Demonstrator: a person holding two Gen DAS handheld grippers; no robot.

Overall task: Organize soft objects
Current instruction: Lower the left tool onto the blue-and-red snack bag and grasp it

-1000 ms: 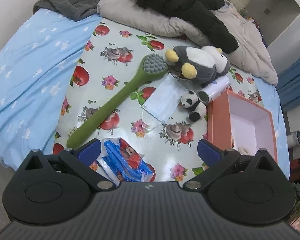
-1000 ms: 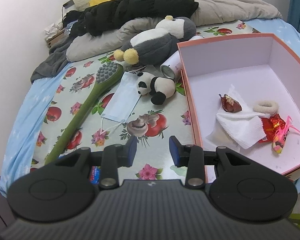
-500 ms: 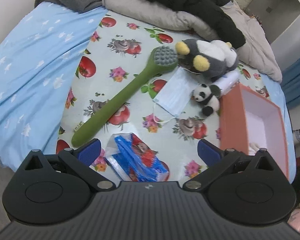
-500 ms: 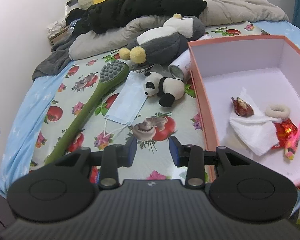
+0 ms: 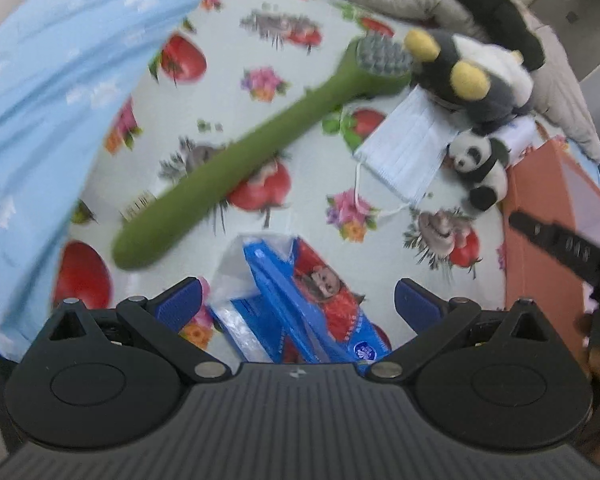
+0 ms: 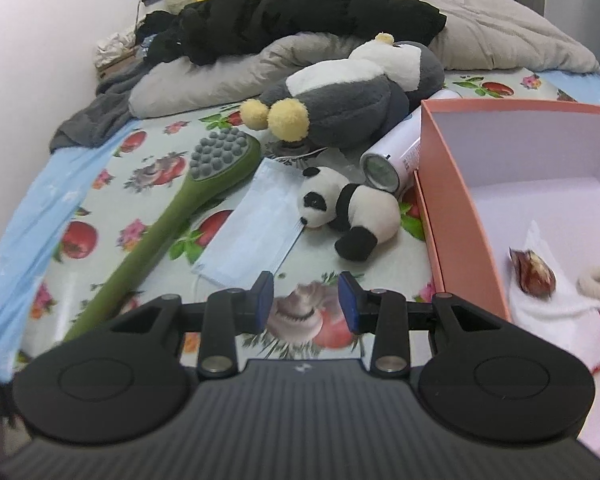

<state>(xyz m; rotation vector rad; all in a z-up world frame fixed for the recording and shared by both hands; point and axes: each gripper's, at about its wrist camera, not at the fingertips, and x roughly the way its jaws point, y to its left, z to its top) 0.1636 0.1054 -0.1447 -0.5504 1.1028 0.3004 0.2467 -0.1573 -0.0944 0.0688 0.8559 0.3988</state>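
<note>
A small panda plush (image 6: 348,212) (image 5: 480,164) lies on the fruit-print cloth beside the orange box (image 6: 440,184) (image 5: 540,216). A large grey penguin plush (image 6: 352,88) (image 5: 480,76) lies behind it. A blue face mask (image 6: 248,232) (image 5: 408,152) and a green massage brush (image 6: 180,216) (image 5: 228,168) lie to the left. My left gripper (image 5: 296,304) is open, low over a blue tissue pack (image 5: 300,304). My right gripper (image 6: 304,300) is open and empty, just short of the panda.
The box holds a white cloth (image 6: 548,300), a wrapped sweet, a hair tie and a red toy. A white spray can (image 6: 396,156) lies against the box. Black and beige clothes (image 6: 300,16) pile at the back. The bed edge with blue sheet (image 5: 40,120) is at the left.
My left gripper has dropped lower and forward over the tissue pack. My right gripper has moved forward and down toward the panda, jaws slightly wider, and its finger shows in the left view.
</note>
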